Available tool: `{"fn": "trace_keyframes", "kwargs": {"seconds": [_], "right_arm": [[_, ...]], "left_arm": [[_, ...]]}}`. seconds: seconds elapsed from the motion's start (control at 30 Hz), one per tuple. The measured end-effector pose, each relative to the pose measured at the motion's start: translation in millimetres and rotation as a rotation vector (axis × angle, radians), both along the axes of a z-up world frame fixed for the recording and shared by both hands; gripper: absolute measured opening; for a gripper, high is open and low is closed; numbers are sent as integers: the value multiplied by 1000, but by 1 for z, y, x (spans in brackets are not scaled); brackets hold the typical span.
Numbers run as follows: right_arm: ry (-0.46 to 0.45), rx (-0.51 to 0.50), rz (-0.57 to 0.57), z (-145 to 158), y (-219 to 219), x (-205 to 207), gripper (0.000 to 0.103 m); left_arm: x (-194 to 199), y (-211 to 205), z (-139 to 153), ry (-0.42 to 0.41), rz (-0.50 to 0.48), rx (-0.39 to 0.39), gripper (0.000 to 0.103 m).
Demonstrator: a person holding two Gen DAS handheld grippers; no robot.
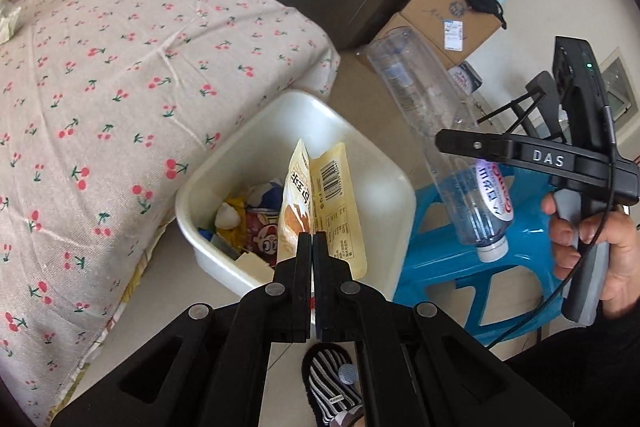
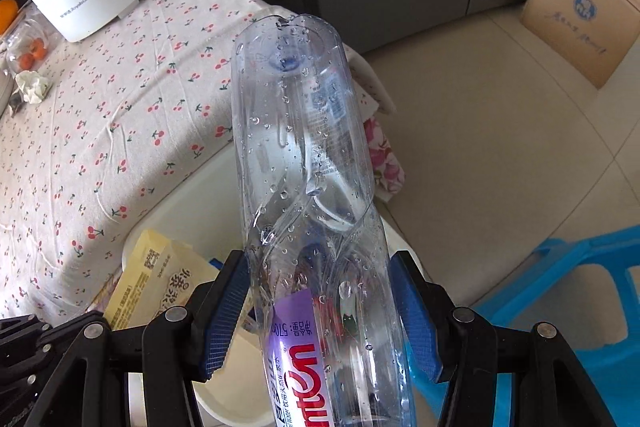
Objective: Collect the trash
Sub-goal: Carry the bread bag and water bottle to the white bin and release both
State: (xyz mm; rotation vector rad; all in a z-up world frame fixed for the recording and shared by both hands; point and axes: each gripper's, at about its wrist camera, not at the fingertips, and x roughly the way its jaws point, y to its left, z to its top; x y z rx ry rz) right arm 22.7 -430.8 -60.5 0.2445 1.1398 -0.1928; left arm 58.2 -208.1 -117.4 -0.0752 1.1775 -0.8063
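Left wrist view: left claw (image 1: 312,241) pinched fully together on a yellow snack wrapper (image 1: 320,203), held over the white bin (image 1: 360,155), which already holds other litter. The bin stands on the floor beside the cherry-print desk (image 1: 120,67).

Right wrist view: right claw (image 2: 320,311) clamped part-way on a dented clear plastic bottle (image 2: 304,155), cap end toward the camera, above the bin's edge (image 2: 192,203).

Risk: the bottle is long and wet; released here it may strike the rim and roll onto the floor. The light wrapper may cling to the pads.
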Motion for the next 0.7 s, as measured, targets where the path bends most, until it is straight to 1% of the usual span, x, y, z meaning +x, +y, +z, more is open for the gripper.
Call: {"fn": "trace_keyframes", "kwargs": {"seconds": [0.03,0.1,0.13,0.17,0.23,0.33,0.47,0.6,0.7], "right_arm": [[7,-5,3,-2,1,1,63],[25,-11,11,-6,4,3,63],[36,-12,14,-9,5,4,63],[45,-12,18,-12,7,5,63],[65,-10,26,-18,11,7,63],[99,-14,40,-25,19,9,63],[165,-23,72,-40,31,13,63],[229,-42,93,-56,43,21,63],[264,-55,93,-67,49,27,64]], "left_arm": [[1,2,0,-5,8,31,2],[1,8,7,-32,10,66,15],[1,13,13,-53,17,78,35],[2,19,19,-73,31,92,57],[3,37,33,-112,75,111,72],[10,66,48,-127,135,147,78],[17,107,60,-137,211,160,85],[23,139,68,-127,269,160,88],[24,160,74,-143,301,170,89]]}}
